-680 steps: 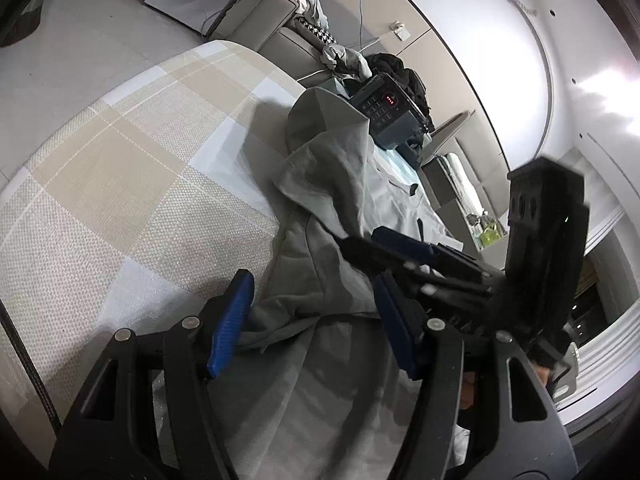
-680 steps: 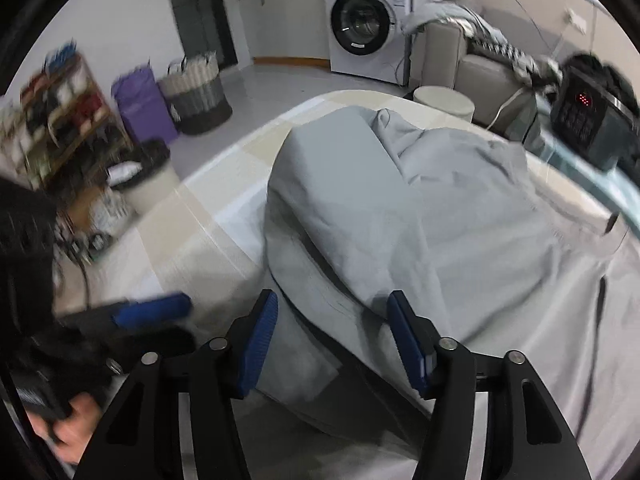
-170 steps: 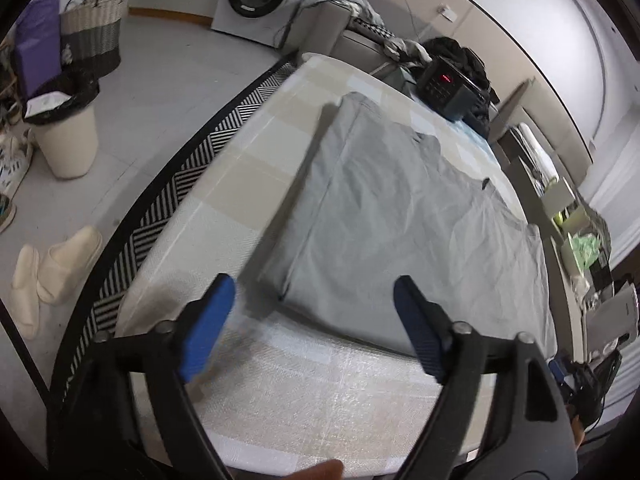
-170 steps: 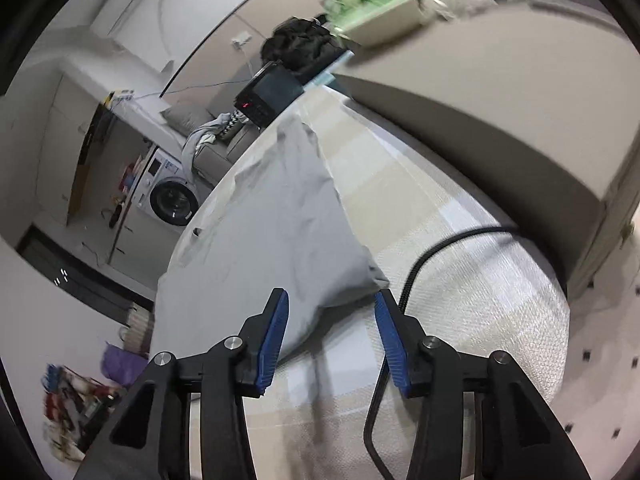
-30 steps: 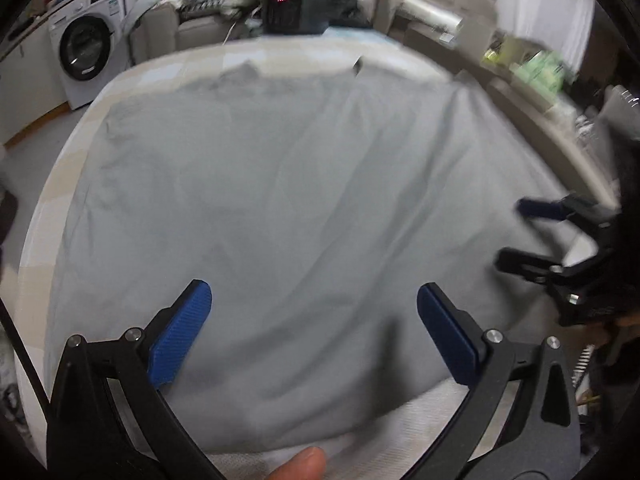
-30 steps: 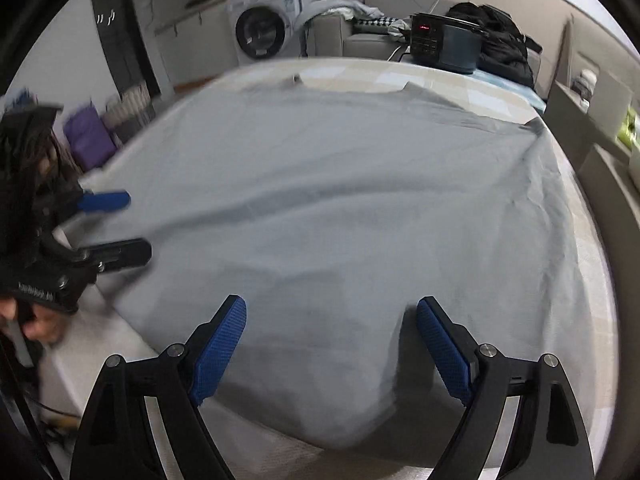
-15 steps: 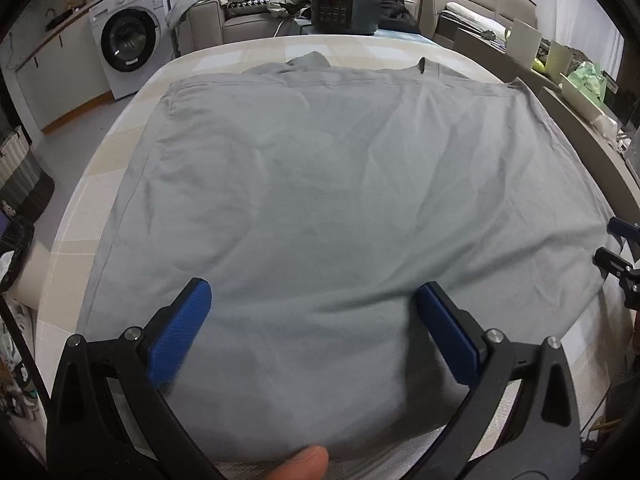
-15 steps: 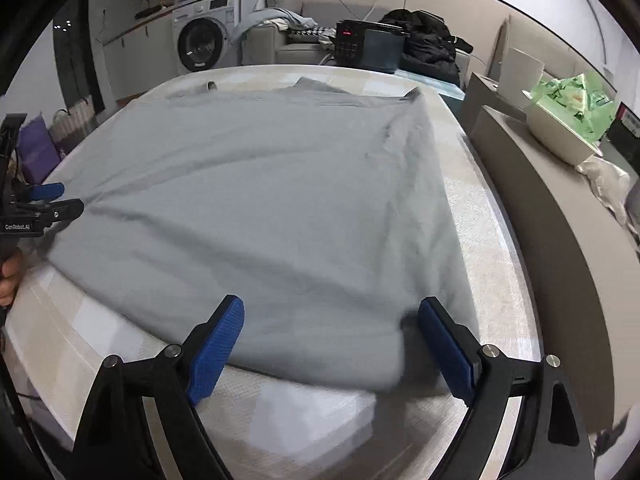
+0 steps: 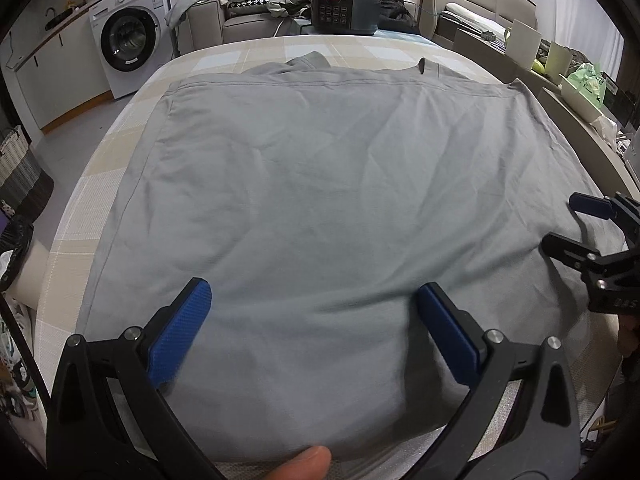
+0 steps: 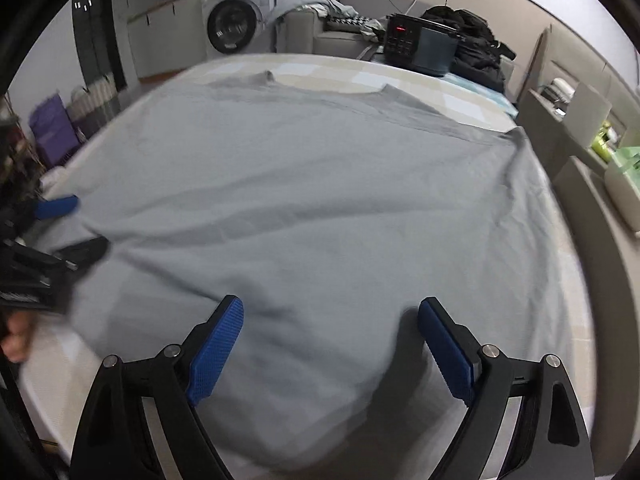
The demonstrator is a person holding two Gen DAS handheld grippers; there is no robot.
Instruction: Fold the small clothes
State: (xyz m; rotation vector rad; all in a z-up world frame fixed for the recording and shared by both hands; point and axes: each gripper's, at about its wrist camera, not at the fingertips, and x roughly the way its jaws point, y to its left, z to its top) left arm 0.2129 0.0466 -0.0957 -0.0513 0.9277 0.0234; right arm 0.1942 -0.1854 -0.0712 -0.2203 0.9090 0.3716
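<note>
A grey garment lies spread flat and folded over on a checked beige table; it also fills the right wrist view. My left gripper is open, its blue pads straddling the cloth above the near hem. My right gripper is open over the near hem too. The right gripper shows at the right edge of the left wrist view, the left gripper at the left edge of the right wrist view; both hold nothing.
A dark cooker stands behind the table's far edge, with a sofa and washing machine beyond. A beige counter with a white tub runs along the right. Baskets stand on the floor at left.
Both grippers stay open. The right wrist view has swung left, so the left gripper looms larger at its left edge. The garment lies as it did.
</note>
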